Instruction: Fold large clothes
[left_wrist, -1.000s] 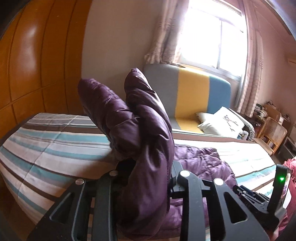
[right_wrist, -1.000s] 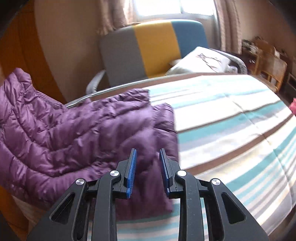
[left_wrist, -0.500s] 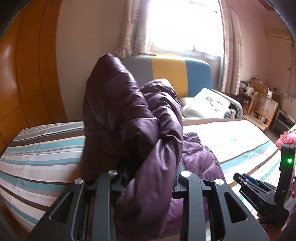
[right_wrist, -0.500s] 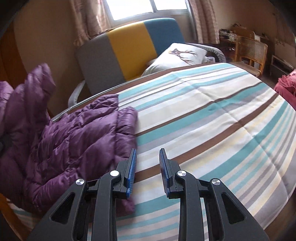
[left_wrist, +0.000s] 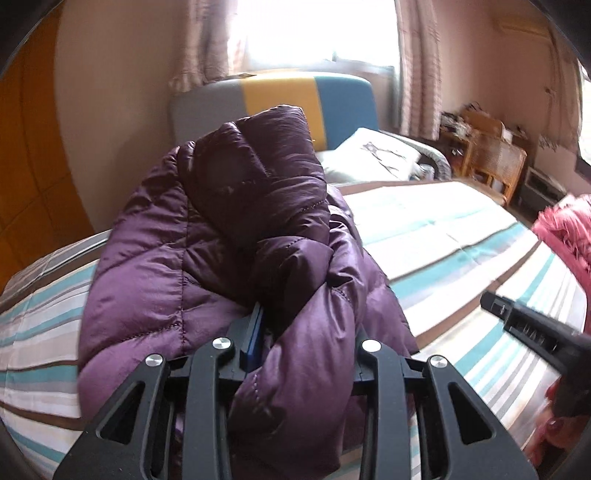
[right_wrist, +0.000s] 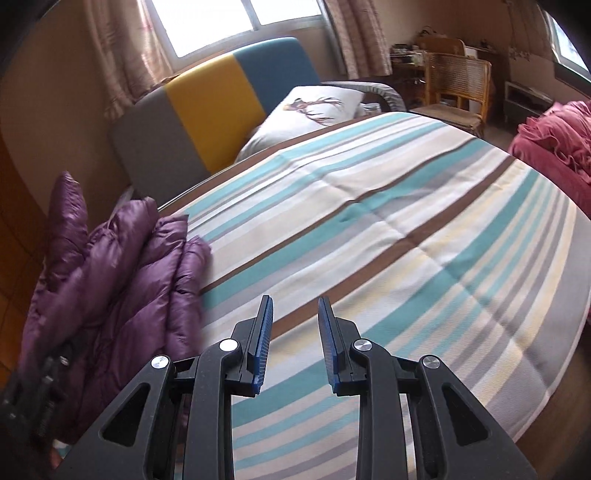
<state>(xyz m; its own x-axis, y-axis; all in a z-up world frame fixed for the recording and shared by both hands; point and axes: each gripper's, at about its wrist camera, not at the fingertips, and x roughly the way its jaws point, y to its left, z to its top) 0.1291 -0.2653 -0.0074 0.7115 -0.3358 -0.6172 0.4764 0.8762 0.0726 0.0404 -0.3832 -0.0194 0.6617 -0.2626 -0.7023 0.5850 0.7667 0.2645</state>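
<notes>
Purple jacket (left_wrist: 229, 266): puffy, quilted, bunched in a tall heap on the bed (left_wrist: 461, 236), at its left side as the right wrist view shows it. A thick fold is clamped between the fingers of the left gripper (left_wrist: 306, 332); the right pad is buried in cloth, so how tightly it bites is hard to judge. A second ago the raised fold stood as a narrow upright flap; it now slumps forward over the heap, lower and nearer the bed.

Right gripper (right_wrist: 295, 325): fingers part-way apart, nothing between them, hovering above the striped cover to the right of the jacket. Earlier the jacket lay directly under these fingers; it is now off to their left.

Sofa (right_wrist: 207, 110): grey, yellow and blue, beyond the bed.

Pink cloth (right_wrist: 554, 140): at the bed's far right edge.
</notes>
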